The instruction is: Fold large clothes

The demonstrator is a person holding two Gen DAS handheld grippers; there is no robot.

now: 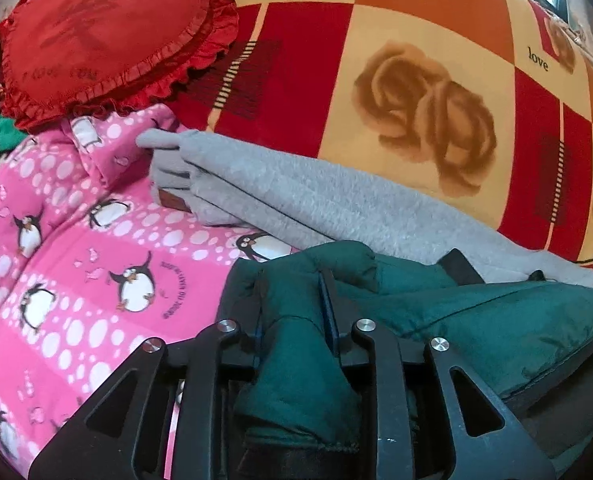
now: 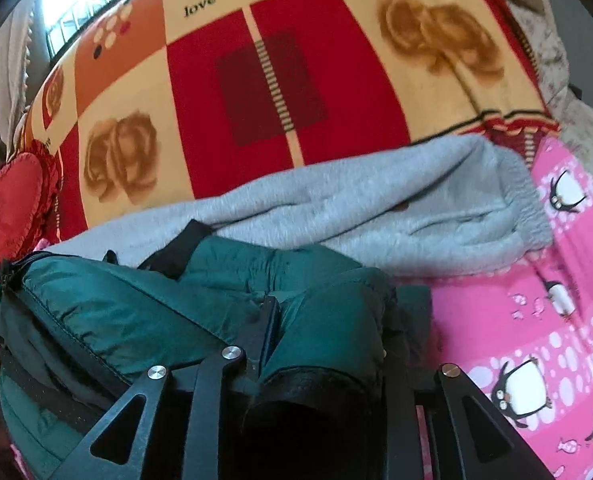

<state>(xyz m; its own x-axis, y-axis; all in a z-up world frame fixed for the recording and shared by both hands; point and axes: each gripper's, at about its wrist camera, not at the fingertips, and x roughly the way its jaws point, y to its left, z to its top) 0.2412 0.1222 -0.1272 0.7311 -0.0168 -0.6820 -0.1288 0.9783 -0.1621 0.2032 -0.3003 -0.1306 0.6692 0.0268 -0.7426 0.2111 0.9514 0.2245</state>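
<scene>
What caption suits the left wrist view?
Left hand-held gripper with dark green padded jacket between its fingers, over folded grey sweatpants and a pink penguin blanket.

Your left gripper (image 1: 296,304): matte black linkage arms with triangular cut-outs, round silver pivot screws, and thin dark fingers edged blue inside. Your right gripper (image 2: 328,332): same black arms, cut-outs and silver screws.

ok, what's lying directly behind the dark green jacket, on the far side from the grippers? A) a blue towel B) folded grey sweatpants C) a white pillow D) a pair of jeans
B: the grey sweatpants lie along the far edge of the green jacket, on the pink penguin blanket.
</scene>
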